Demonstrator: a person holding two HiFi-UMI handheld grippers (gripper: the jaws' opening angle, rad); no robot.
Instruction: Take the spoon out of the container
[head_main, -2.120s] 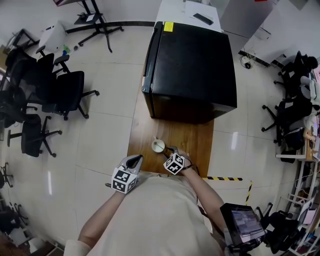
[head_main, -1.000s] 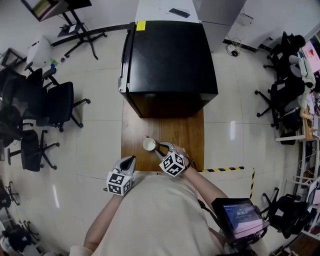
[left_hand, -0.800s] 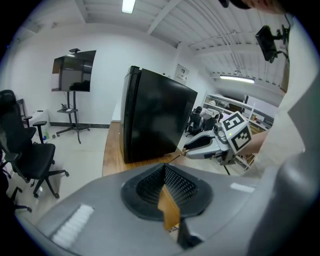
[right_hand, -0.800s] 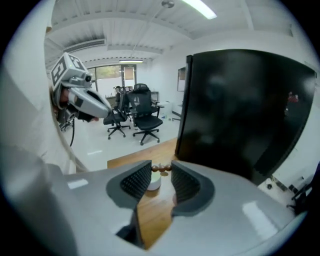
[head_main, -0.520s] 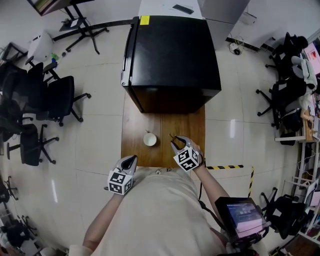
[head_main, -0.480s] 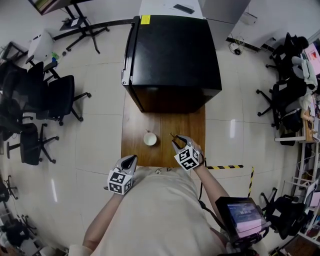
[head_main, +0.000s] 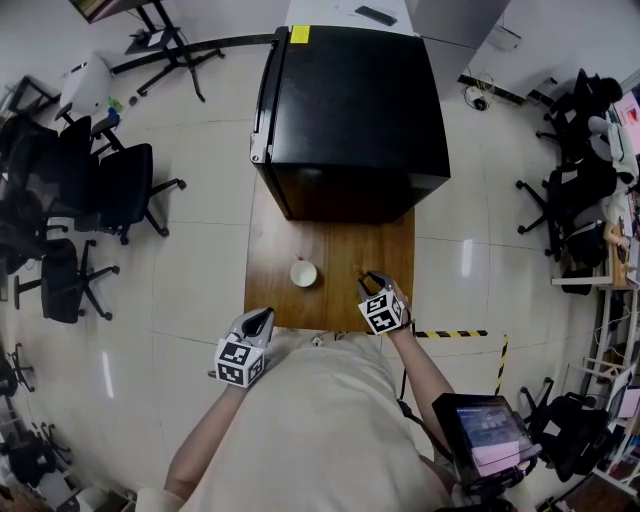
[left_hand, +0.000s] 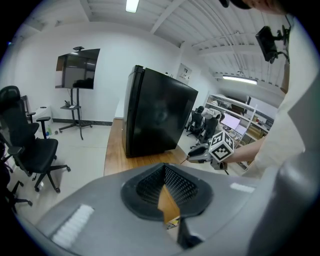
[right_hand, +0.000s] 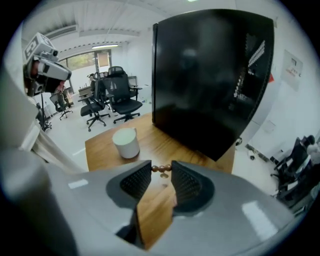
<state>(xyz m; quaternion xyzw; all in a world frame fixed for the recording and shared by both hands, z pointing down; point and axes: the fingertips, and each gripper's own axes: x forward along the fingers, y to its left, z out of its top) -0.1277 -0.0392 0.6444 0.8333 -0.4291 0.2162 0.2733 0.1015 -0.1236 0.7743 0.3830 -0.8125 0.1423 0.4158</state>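
– Right hand-held gripper (right_hand: 161, 172): what has it got?

– Its jaws stand partly apart and press on the small brown spoon with a beaded stem (right_hand: 161, 169). 3 beads fill the gap between the 2 pads. The spoon is already out of the white cylindrical container (head_main: 303, 273), which stands on its own at 9 o'clock of that gripper.

– And the left hand-held gripper (left_hand: 165, 172)?

– Its jaw tips are together with nothing between them. It hangs by the tabletop's 7 o'clock corner.

– How will the spoon handle?

– I judge it light, stiff and thin. Round beads give the pads only small contact spots, so it could pivot or slip if swung. A steady squeeze across the beads should do, while a hard one might snap so thin a stem. I cannot make out the bowl end clearly.

– What about the surface?

– It is a brown wooden tabletop (head_main: 330, 250), smooth, and it looks level. The container is the only thing I can see standing on it. There is bare wood right under the spoon to set it on.

– And the room?

– A tall black glossy cabinet (head_main: 355, 110) fills the tabletop's 12 o'clock end. Round it is a pale tiled floor (head_main: 200, 270), with black office chairs (head_main: 125, 190) at 9 o'clock. Yellow-and-black striped tape (head_main: 450, 334) lies on the floor at 4 o'clock.
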